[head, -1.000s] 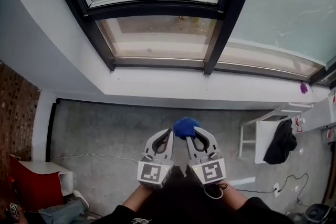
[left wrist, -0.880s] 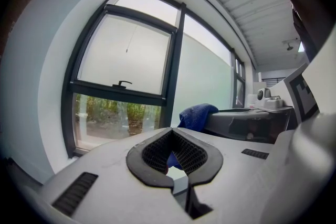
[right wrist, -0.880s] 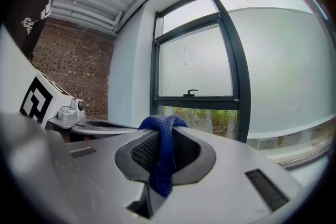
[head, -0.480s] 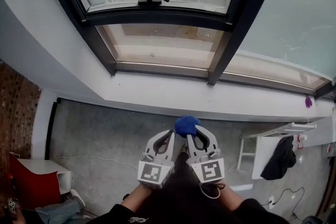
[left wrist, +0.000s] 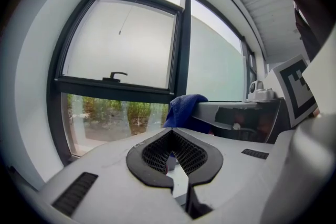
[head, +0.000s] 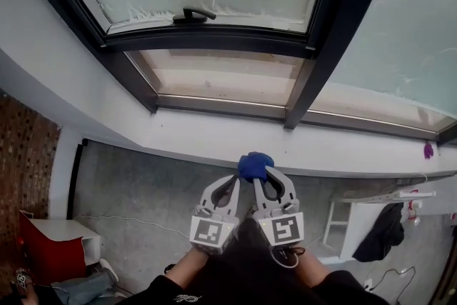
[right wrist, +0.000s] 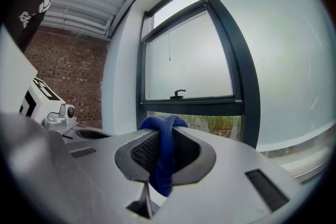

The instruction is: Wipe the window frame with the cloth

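Approach step: right gripper (head: 263, 178) clamped on cloth (head: 254, 164), left gripper (head: 228, 186) closed and empty beside it, both well below the frame (head: 214, 36) at 12 o'clock; next move probably lifts cloth onto frame.

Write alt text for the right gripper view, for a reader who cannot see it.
The right gripper, jaws shut on a blue cloth, points at a dark window frame with frosted glass and a black handle on its lower bar. A brick wall stands at the left.
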{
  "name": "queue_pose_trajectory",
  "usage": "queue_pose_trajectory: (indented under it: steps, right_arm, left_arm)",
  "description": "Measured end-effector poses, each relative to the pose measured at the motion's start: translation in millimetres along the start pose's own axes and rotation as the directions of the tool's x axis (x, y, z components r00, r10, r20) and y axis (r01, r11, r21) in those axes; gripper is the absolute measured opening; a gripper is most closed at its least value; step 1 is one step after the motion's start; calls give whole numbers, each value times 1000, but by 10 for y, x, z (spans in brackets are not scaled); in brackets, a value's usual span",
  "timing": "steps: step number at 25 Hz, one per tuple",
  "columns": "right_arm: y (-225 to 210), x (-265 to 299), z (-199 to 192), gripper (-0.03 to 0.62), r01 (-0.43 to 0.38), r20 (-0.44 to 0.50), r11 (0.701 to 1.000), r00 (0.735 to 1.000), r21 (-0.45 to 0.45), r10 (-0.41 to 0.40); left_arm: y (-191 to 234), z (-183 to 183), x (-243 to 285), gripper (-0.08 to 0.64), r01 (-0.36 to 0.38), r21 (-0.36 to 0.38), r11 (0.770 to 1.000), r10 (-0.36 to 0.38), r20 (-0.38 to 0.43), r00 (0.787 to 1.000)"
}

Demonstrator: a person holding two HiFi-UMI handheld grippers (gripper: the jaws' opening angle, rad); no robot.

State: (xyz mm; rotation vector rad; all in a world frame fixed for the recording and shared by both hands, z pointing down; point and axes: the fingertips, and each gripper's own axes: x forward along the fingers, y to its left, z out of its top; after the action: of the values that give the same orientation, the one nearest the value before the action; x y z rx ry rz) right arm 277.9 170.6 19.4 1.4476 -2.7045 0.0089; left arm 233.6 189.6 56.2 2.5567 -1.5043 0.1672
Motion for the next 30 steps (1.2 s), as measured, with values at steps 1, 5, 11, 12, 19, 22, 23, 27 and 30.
queue_pose_trajectory:
  steps: [1, 5, 11, 12, 19, 22, 23, 27, 30]
  right_arm:
    - [-62, 36, -10, 31, 6, -2, 1000, 1000, 1, -6]
    - [-224, 157, -13, 31, 21, 13, 999, 1000, 32, -22]
    - [-304, 418, -115, 30, 26, -24, 999, 999, 27, -26]
    - [-297, 474, -127, 31, 30, -27, 999, 999, 28, -29]
    - [-213, 943, -186, 31, 98, -64, 994, 993, 51, -95]
    - [-189, 1185, -166, 31, 145, -69, 988, 988, 55, -141]
    - [-179, 1264, -154, 31, 162, -67, 985, 985, 52, -158]
    - [-128, 1558, -162, 31, 235, -57, 971, 971, 47, -232]
    - [-129, 1718, -257, 31, 300, -85, 951, 952, 69, -294]
  left_arm:
    - [-15, 6, 58, 6, 6, 2, 1000, -6, -1, 1000]
    - [3, 9, 193, 6, 15, -7, 1000, -15, -19, 1000]
    - [252, -17, 386, 6, 11, -28, 1000, -12, -34, 999]
    - [315, -20, 410, 6, 13, -30, 999, -14, -34, 999]
    - [854, 43, 582, 6, 59, -21, 998, -59, -30, 998]
    - [1065, 101, 677, 6, 100, -7, 995, -101, -30, 994]
    - [1137, 113, 710, 6, 117, 0, 993, -117, -32, 993]
    - [1455, 127, 856, 6, 178, 14, 984, -178, -39, 983]
    - [1619, 133, 980, 6, 232, 19, 972, -231, -50, 972]
